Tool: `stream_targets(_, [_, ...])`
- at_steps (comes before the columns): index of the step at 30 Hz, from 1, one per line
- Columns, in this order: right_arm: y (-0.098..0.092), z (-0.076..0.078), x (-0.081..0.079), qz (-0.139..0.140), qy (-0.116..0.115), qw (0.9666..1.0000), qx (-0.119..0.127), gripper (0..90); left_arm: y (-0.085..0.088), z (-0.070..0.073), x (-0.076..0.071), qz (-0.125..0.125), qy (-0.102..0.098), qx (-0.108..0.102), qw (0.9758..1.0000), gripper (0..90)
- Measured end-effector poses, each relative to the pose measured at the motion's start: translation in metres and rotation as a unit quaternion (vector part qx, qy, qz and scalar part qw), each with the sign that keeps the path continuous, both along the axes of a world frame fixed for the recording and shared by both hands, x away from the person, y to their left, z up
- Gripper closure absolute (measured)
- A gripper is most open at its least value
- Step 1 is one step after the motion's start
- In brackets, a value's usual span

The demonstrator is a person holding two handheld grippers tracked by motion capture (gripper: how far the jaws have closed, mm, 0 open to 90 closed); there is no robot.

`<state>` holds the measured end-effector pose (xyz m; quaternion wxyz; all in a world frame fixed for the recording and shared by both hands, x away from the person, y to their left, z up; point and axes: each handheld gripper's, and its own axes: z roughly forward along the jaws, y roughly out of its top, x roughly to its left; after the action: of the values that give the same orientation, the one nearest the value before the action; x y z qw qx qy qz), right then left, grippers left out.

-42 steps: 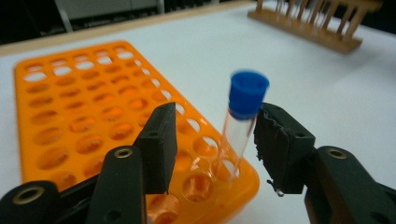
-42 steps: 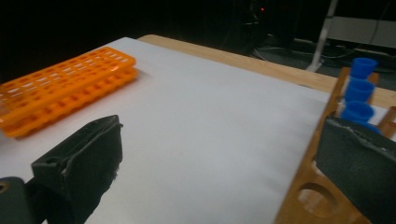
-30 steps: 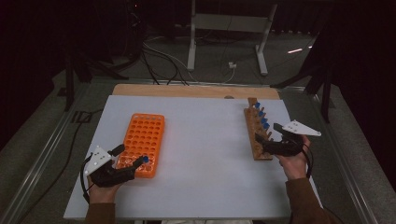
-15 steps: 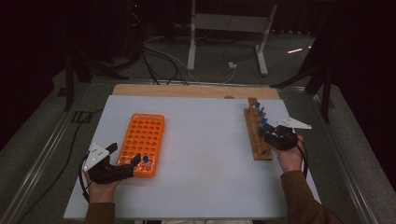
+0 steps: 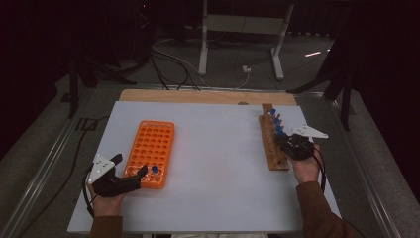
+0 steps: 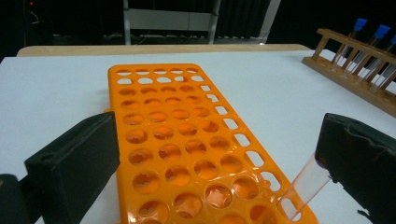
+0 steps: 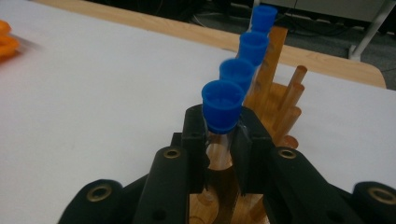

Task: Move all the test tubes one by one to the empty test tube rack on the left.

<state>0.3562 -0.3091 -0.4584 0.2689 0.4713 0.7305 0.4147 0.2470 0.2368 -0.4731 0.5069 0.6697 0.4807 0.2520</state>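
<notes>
Two matte black handheld grippers (image 5: 130, 177) (image 5: 283, 141), each topped by a grey three-cornered plate (image 5: 101, 167) and trailing a black cable (image 5: 86, 196); brass-ringed screw holes (image 7: 172, 153) stud the blocky jaws. Rust-brown sleeves (image 5: 317, 210) cover both forearms.

Left gripper (image 5: 130, 174) spread at orange rack's (image 5: 151, 148) near end — blue-capped tube (image 5: 154, 170) standing there. Right gripper (image 5: 283, 140) closed at wooden rack (image 5: 271, 144) — on table (image 5: 218, 163).

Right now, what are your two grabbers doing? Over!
Left gripper jaws open beside the orange rack, one tube standing in it. Right gripper jaws just closed on a blue-capped tube in the wooden rack. Nothing in the way.
</notes>
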Motion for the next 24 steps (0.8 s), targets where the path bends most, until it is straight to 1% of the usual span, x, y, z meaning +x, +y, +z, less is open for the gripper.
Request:
stream_targets(4, [-0.002,0.006,-0.003,0.005,-0.009,0.9999,0.007,76.7,-0.002,-0.001,0.000,0.002,0.000,0.009,1.0000,0.9])
stream_targets(9, [-0.004,0.016,-0.007,0.007,-0.021,0.9997,0.013,76.8,-0.003,-0.002,0.000,0.000,0.000,0.012,0.9999,0.9])
stream_targets(11, [-0.005,0.020,-0.008,0.008,-0.025,0.9996,0.014,76.8,-0.003,-0.002,-0.001,0.004,-0.002,0.013,0.9999,0.9])
stream_targets(17, [-0.007,0.037,-0.013,0.008,-0.046,0.9988,0.017,76.8,-0.002,0.000,-0.003,0.010,-0.007,0.012,0.9998,0.9])
stream_targets(24, [-0.003,0.060,-0.018,0.018,-0.075,0.9969,0.019,76.8,-0.001,0.005,-0.003,0.018,-0.015,0.005,0.9997,1.0])
